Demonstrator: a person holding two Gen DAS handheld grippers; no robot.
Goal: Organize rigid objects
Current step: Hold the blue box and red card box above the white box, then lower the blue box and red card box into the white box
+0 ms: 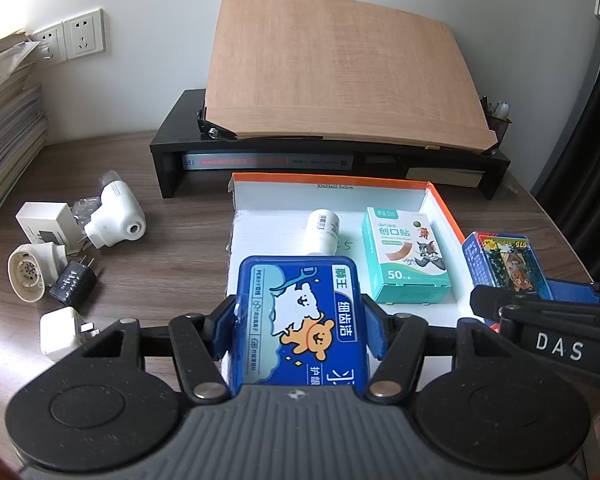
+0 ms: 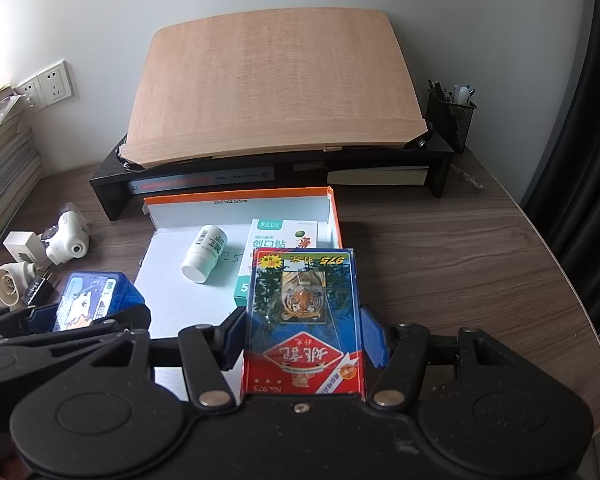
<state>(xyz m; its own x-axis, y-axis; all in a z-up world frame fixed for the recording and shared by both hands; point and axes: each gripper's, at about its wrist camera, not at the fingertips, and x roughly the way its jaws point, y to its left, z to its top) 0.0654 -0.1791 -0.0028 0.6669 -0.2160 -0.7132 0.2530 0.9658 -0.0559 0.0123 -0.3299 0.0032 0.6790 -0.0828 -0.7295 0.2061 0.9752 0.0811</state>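
My left gripper (image 1: pixel 298 330) is shut on a blue floss-pick box (image 1: pixel 300 316) with a cartoon bear, held over the near edge of a shallow white tray with an orange rim (image 1: pixel 332 179). My right gripper (image 2: pixel 302 336) is shut on a pack of playing cards (image 2: pixel 306 316) with a tiger picture, held at the tray's near right side. Inside the tray lie a white pill bottle (image 1: pixel 322 232) on its side and a teal plaster box (image 1: pixel 404 256). The right wrist view shows the floss-pick box (image 2: pixel 94 298) at the left, in the other gripper.
Several white and black chargers and plugs (image 1: pixel 72 248) lie on the wooden desk, left of the tray. A black monitor riser (image 1: pixel 172 152) with a tilted wooden board (image 1: pixel 336 68) stands behind it. Stacked papers (image 1: pixel 4 120) fill the far left; a mesh pen holder (image 2: pixel 450 114) stands at the back right.
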